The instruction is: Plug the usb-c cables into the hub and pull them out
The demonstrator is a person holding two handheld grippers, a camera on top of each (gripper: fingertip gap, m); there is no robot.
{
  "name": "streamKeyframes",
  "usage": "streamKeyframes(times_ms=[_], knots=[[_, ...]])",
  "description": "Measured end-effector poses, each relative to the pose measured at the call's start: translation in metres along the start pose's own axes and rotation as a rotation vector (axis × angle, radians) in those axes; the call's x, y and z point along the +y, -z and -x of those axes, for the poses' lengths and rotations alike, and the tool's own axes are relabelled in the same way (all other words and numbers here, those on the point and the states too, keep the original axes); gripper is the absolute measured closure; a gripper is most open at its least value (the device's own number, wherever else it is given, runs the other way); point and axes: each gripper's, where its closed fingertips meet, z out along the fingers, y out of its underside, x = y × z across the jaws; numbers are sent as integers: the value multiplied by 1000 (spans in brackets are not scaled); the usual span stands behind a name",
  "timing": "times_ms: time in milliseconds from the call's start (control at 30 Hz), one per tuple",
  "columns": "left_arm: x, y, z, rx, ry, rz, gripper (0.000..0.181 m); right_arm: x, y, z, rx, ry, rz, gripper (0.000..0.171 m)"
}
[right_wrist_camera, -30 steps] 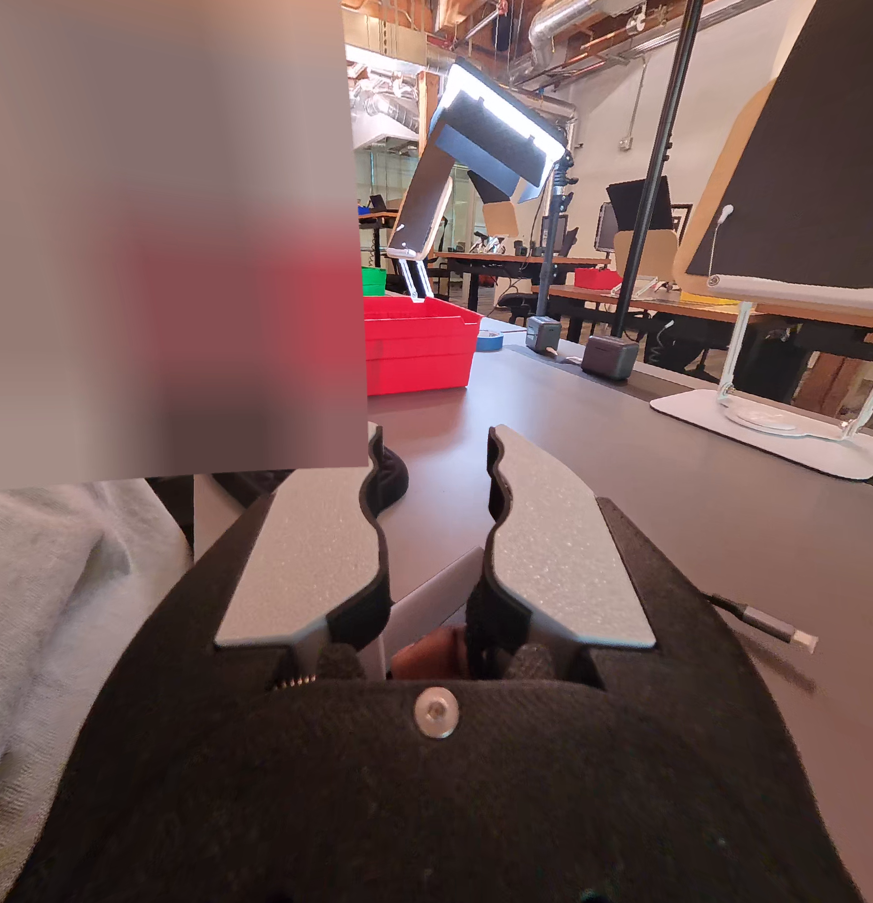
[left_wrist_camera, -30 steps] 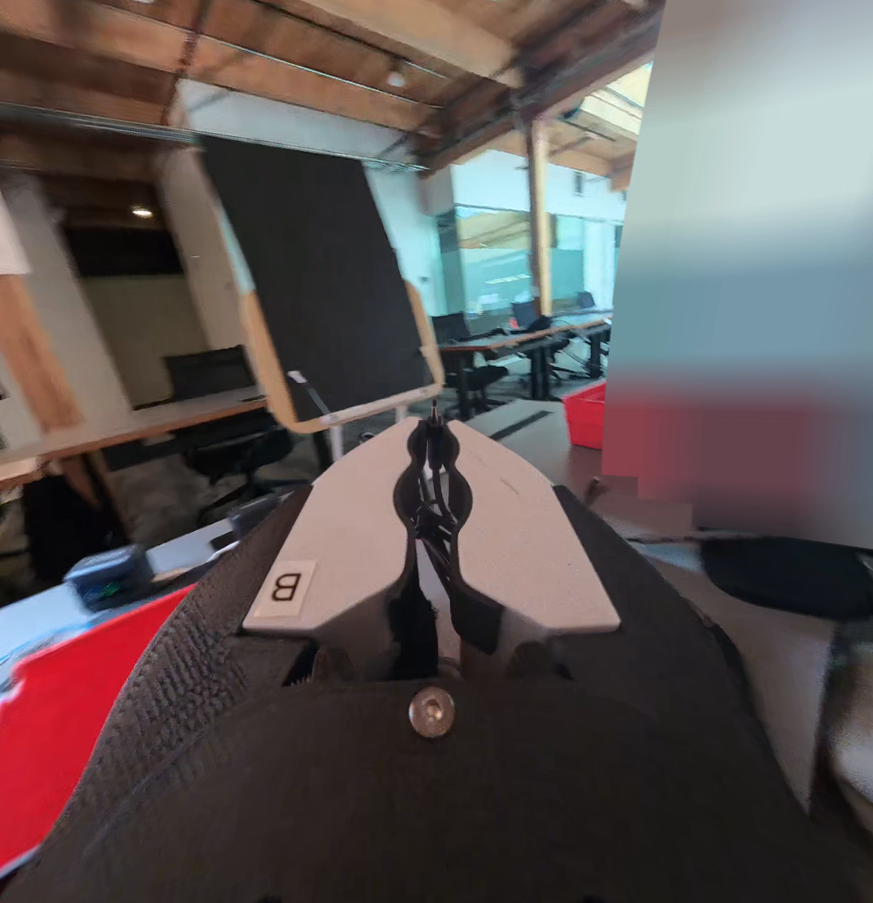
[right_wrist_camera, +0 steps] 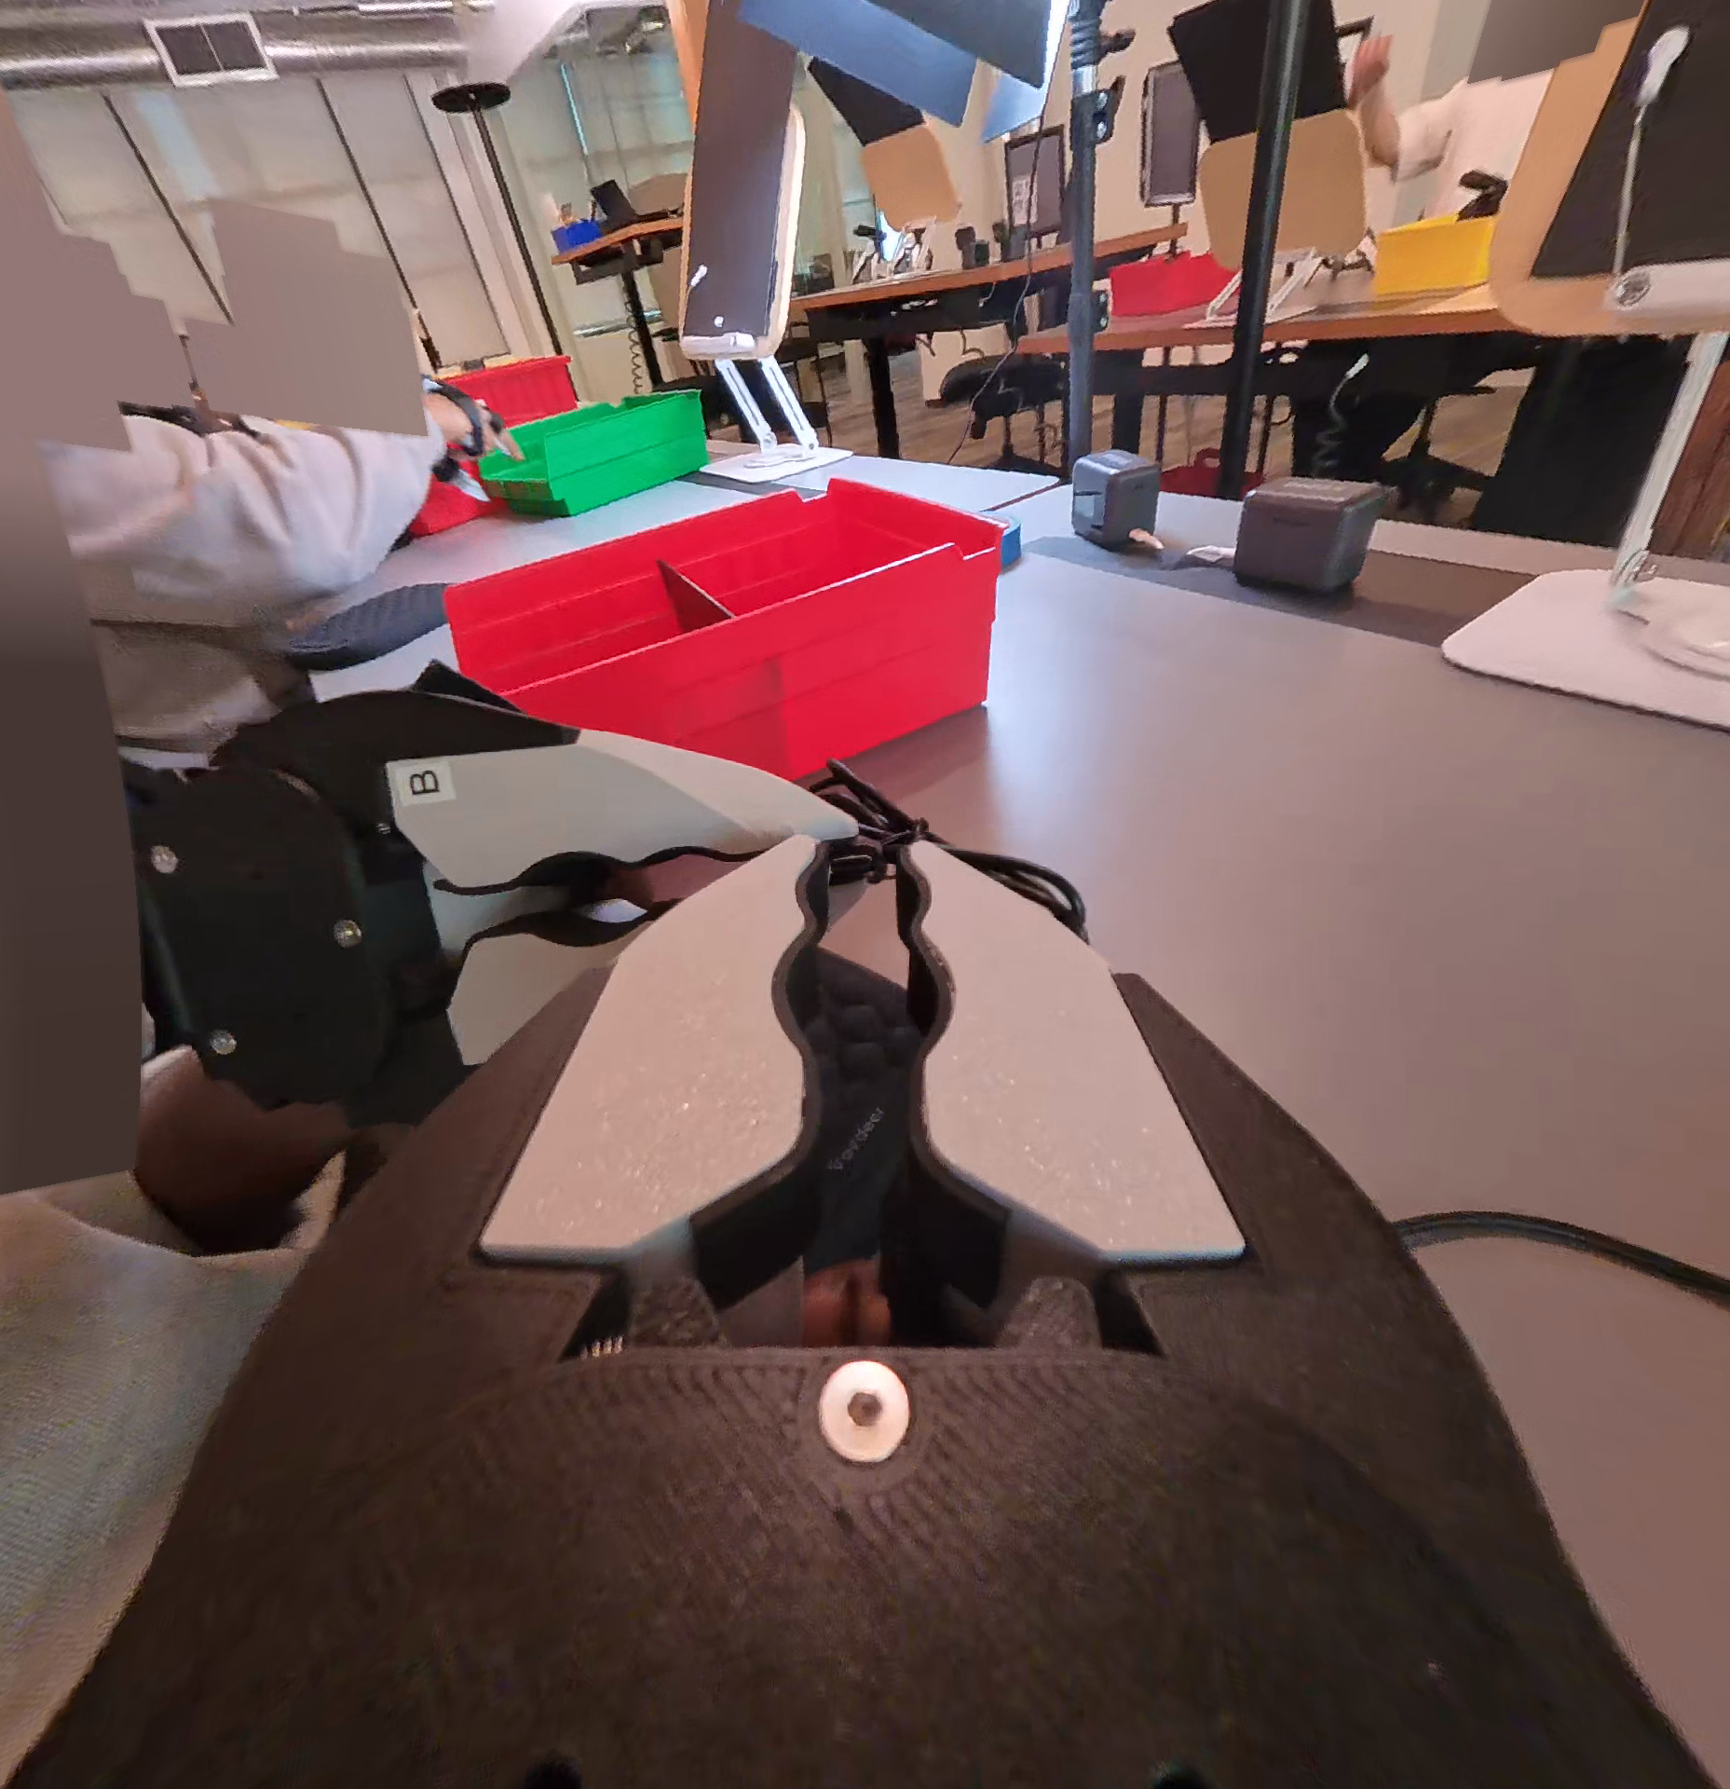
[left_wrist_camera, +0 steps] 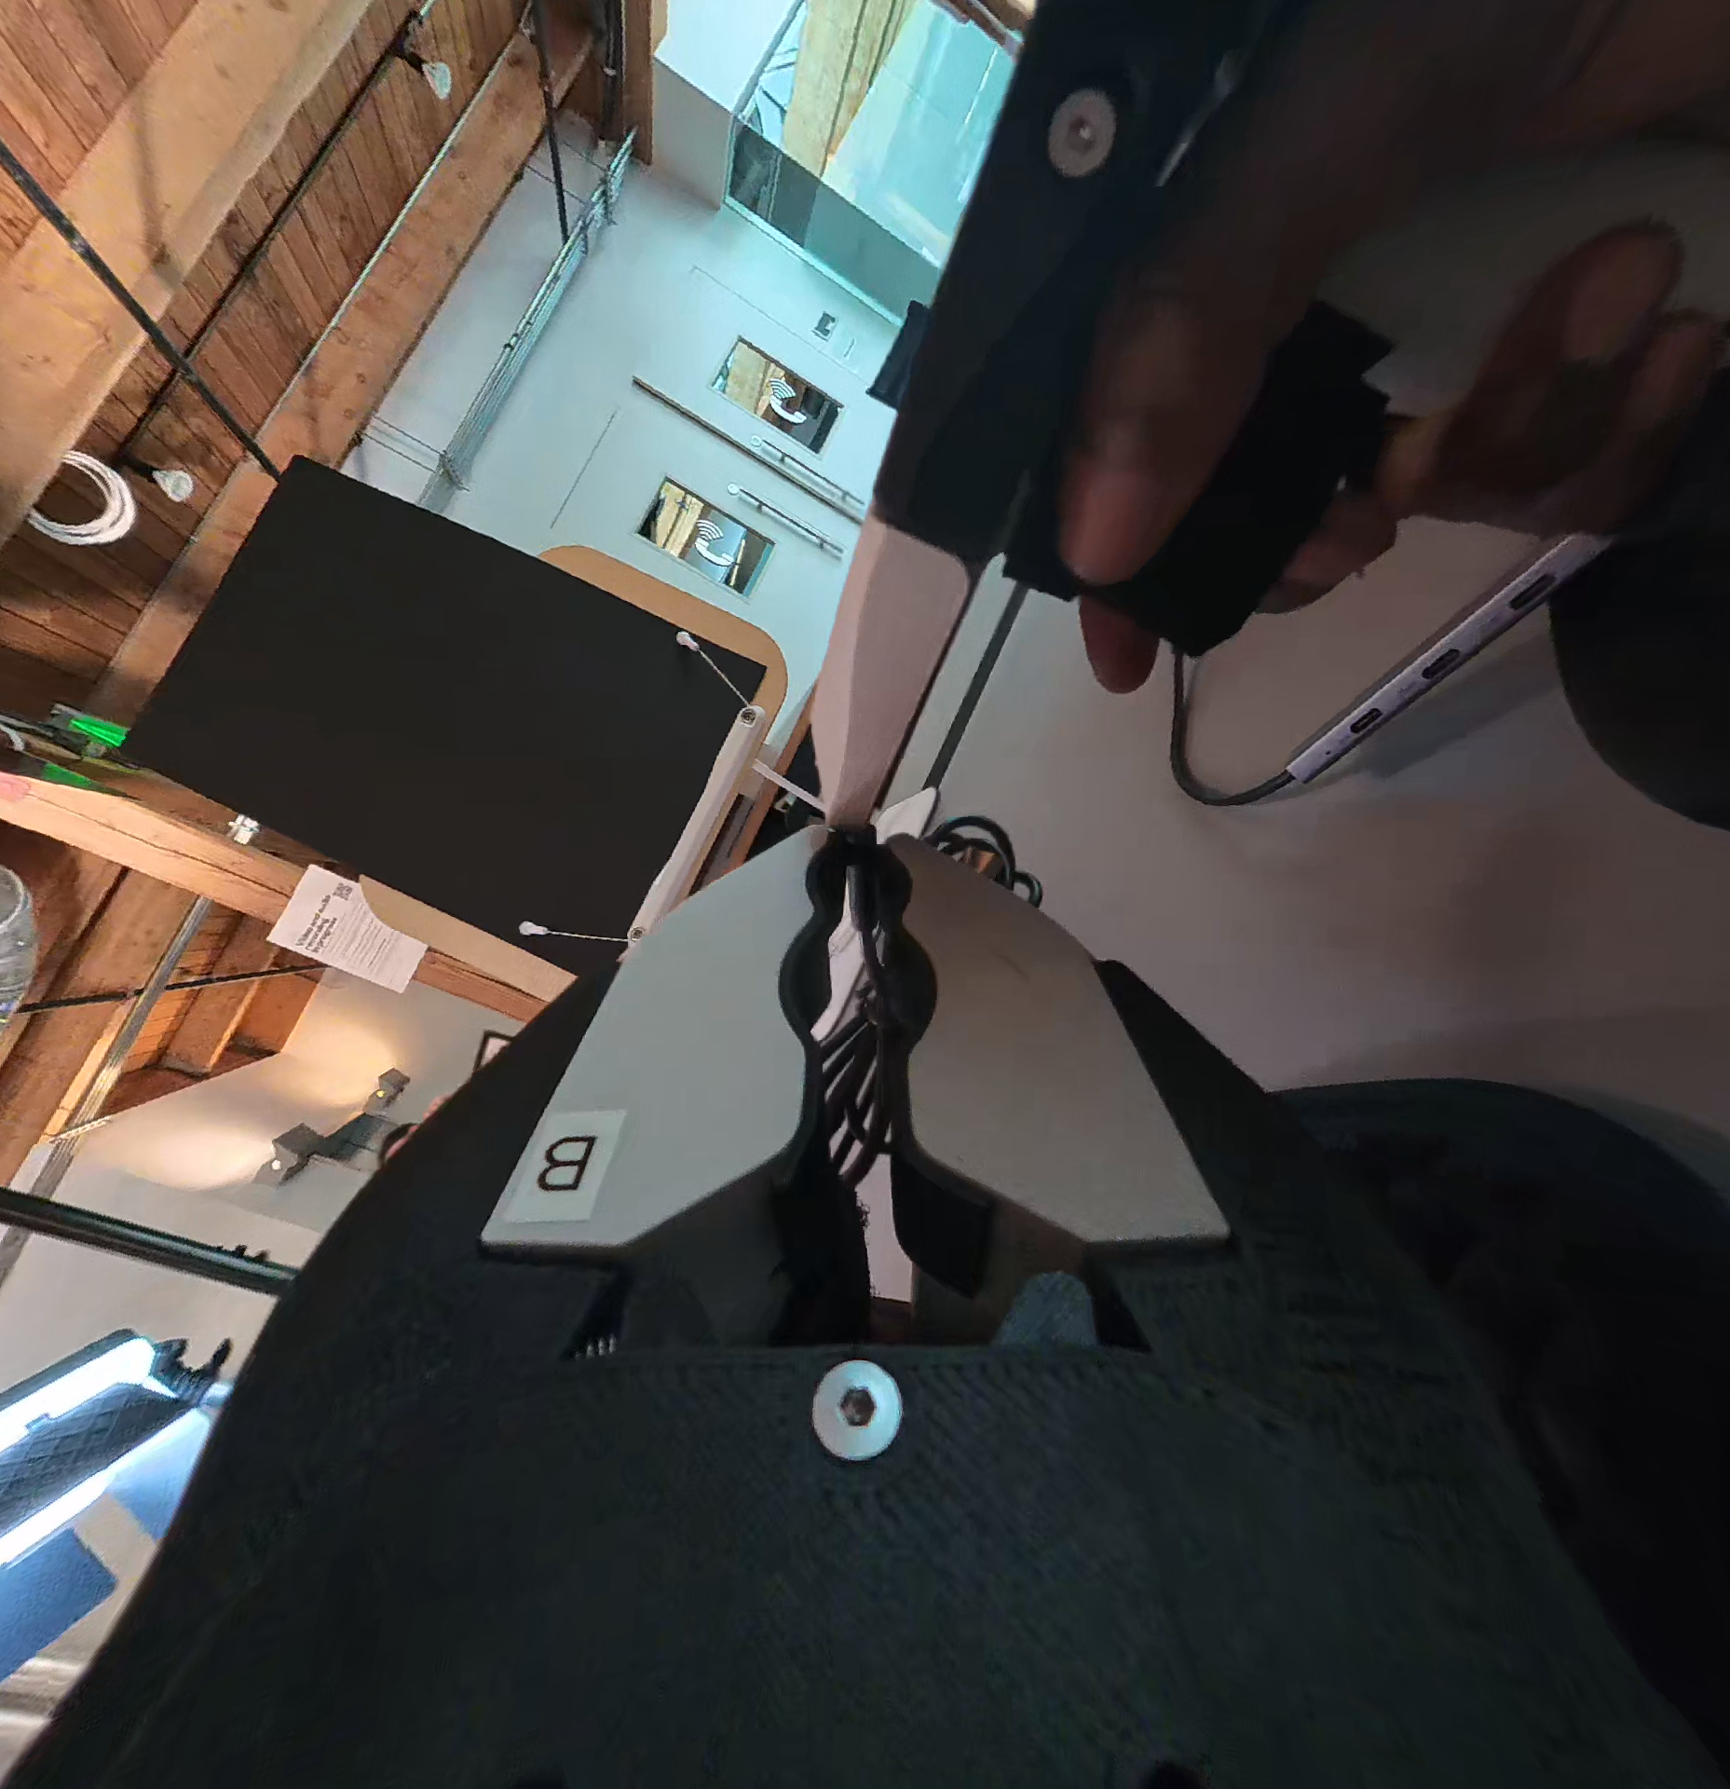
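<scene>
grey desk (right_wrist_camera: 1325,920) spreading wide under everything. on it, well back from the grippers, a red bin (right_wrist_camera: 744,629) split by one dark divider, both compartments showing bare red floor as far as visible. farther off on the next surface, a green bin (right_wrist_camera: 599,455), contents too small to tell; a person's sleeve and hand reaching at its near end. two small grey boxes (right_wrist_camera: 1311,532) near the desk's far edge, a white stand base (right_wrist_camera: 1606,649) to the right.

left gripper (left_wrist_camera: 856,837) rolled onto its side, pinched tight on a bundle of black cables (left_wrist_camera: 865,1016) running between its fingers. right gripper (right_wrist_camera: 861,857) nearly closed, tips meeting the left's at the same black cables; cannot tell whether actually clamping them.

silver hub (left_wrist_camera: 1441,668), seen from the left wrist view, lying on the desk with its row of ports empty and a grey lead curling from one end, apart from the cables.
</scene>
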Motion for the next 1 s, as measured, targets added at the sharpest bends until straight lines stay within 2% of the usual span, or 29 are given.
streamKeyframes(times_ms=[133,267,367,500,633,700,767,833,933,1000], knots=[[-1,0,-3,-1,-14,-10,175,3,1,2,-33,-12,-2,165],[-8,0,0,14,124,-83,168,-3,11,4,-110,-31,-54,165],[-5,-2,0,34,185,-81,163,-5,18,3,-169,-98,-77,165],[-6,-5,-10,42,118,-74,175,-2,23,5,-216,-135,-78,165],[-7,-6,-15,50,28,-50,176,5,28,2,-212,-79,-36,164],[-7,-7,-18,46,-34,-42,176,9,28,0,-191,-46,9,146],[-9,-8,-21,52,-77,-40,176,12,28,3,-196,-10,47,147],[-12,-8,-24,63,-83,-51,176,14,26,2,-179,29,66,162],[-12,-8,-28,98,-9,-62,172,17,27,2,-177,71,108,163],[-16,-6,-30,163,153,-94,165,17,31,4,-199,101,109,164]])
